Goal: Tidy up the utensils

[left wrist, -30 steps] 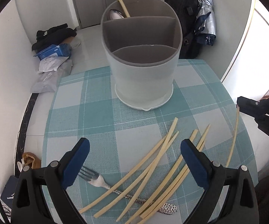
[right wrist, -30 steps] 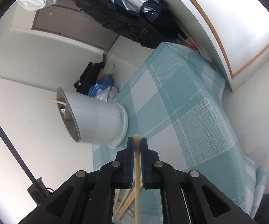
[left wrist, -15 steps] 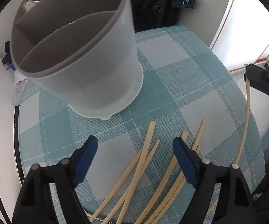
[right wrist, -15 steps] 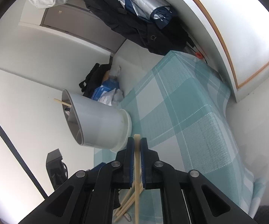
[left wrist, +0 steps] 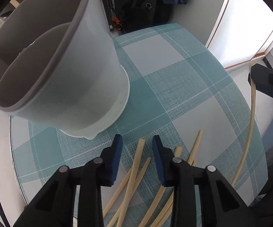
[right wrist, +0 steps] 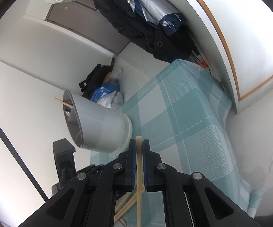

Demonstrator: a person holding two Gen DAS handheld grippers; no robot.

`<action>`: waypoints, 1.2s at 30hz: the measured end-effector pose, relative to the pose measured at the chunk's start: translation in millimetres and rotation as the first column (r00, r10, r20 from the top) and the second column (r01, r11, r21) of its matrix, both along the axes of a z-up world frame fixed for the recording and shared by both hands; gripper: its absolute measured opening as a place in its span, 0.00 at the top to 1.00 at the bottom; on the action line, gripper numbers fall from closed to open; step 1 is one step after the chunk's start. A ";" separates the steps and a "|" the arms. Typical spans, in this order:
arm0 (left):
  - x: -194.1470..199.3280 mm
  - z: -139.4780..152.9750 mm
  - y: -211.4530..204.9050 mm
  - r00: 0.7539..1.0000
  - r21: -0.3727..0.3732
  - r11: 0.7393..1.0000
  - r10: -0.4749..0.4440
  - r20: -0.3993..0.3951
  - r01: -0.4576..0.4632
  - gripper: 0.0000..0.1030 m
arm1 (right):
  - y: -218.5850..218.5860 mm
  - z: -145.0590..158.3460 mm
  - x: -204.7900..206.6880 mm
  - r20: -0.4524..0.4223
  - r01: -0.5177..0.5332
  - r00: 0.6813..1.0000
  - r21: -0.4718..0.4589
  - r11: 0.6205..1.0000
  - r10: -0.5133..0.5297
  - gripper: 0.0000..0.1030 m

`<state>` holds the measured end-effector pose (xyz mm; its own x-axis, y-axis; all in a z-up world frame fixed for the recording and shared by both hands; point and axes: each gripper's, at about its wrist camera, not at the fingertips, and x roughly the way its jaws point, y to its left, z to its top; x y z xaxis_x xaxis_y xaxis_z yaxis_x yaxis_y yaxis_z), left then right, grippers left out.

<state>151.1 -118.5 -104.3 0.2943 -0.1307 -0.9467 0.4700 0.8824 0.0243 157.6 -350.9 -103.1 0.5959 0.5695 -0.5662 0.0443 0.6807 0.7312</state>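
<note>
A grey utensil holder (left wrist: pixel 64 71) with three compartments stands on the teal checked tablecloth (left wrist: pixel 174 79); it also shows in the right wrist view (right wrist: pixel 98 124), with a chopstick and a spoon in its far compartment. Several chopsticks (left wrist: pixel 136 170) lie loose on the cloth under my left gripper (left wrist: pixel 136 145), whose jaws are partly closed with nothing between them. My right gripper (right wrist: pixel 139 143) is shut on one chopstick (right wrist: pixel 139 170), held off the table's right side; that chopstick shows in the left wrist view (left wrist: pixel 250 124).
Dark bags and a folded silver umbrella (right wrist: pixel 151 5) hang by the wall beyond the table. Clothes and blue packets (right wrist: pixel 104 92) lie on the floor behind the holder. The table edge (left wrist: pixel 257 124) curves close on the right.
My left gripper has moved forward toward the holder and its jaws have narrowed a lot. The fork has gone out of view. My right gripper has kept the chopstick and shifted slightly.
</note>
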 end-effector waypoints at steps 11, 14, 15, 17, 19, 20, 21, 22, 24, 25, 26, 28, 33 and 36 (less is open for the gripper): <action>-0.8 4.2 18.2 0.999 -0.020 0.999 0.049 -0.024 -0.049 0.96 | 0.0 0.5 -2.1 -0.005 0.007 1.000 -0.007 1.000 -0.007 0.94; -4.6 11.3 23.4 0.998 -0.045 0.997 0.062 0.001 -0.062 0.96 | 0.0 0.0 -3.1 -0.008 0.009 1.000 -0.005 1.000 -0.009 0.94; -6.8 15.2 25.2 0.998 -0.053 0.996 0.065 0.012 -0.064 0.96 | 0.4 0.3 -3.5 -0.007 0.008 1.000 -0.006 1.000 -0.008 0.94; -9.8 24.7 29.9 0.996 -0.074 0.995 0.076 0.036 -0.073 0.96 | 2.2 2.5 -4.2 0.003 0.005 1.000 -0.016 1.000 -0.005 0.94; -13.9 35.1 36.2 0.995 -0.088 0.993 0.085 0.057 -0.080 0.97 | 5.0 5.5 -4.6 0.019 0.002 1.000 -0.029 1.000 -0.001 0.94; -16.4 40.7 38.2 0.993 -0.089 0.993 0.086 0.075 -0.080 0.96 | 6.2 6.6 -4.7 0.025 0.000 1.000 -0.033 0.999 0.000 0.94; -19.1 47.1 39.7 0.991 -0.095 0.992 0.088 0.100 -0.078 0.96 | 7.7 8.2 -5.2 0.035 -0.001 0.999 -0.037 0.999 0.003 0.94; -21.7 53.4 41.6 0.989 -0.108 0.991 0.088 0.119 -0.075 0.96 | 9.1 9.7 -5.9 0.044 -0.004 0.999 -0.038 0.999 0.005 0.94; -24.8 64.2 42.8 0.984 -0.127 0.989 0.094 0.154 -0.075 0.97 | 12.4 13.2 -7.6 0.065 -0.008 0.998 -0.043 0.999 0.011 0.94; -27.5 72.0 46.0 0.980 -0.144 0.987 0.101 0.174 -0.076 0.97 | 14.6 15.8 -8.8 0.079 -0.011 0.997 -0.052 0.999 0.015 0.94; -29.4 77.9 45.3 0.976 -0.157 0.984 0.111 0.189 -0.082 0.97 | 17.2 18.9 -10.1 0.095 -0.013 0.995 -0.065 0.998 0.019 0.94; -31.8 91.2 54.2 0.964 -0.200 0.974 0.151 0.219 -0.107 0.97 | 22.2 24.2 -12.7 0.123 -0.021 0.992 -0.080 0.997 0.031 0.94; -32.6 107.4 58.7 0.925 -0.314 0.935 0.259 0.278 -0.167 0.97 | 38.0 39.9 -21.7 0.191 -0.024 0.981 -0.122 0.992 0.047 0.95; -45.0 118.9 72.0 0.894 -0.397 0.896 0.332 0.300 -0.200 0.97 | 52.8 50.3 -29.8 0.234 -0.028 0.970 -0.173 0.984 0.069 0.95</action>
<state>106.1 -46.4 14.6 0.6688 -0.2984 -0.6809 0.2342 0.9538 -0.1880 127.8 -298.1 -52.9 0.6990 0.5104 -0.5010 -0.1534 0.7912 0.5920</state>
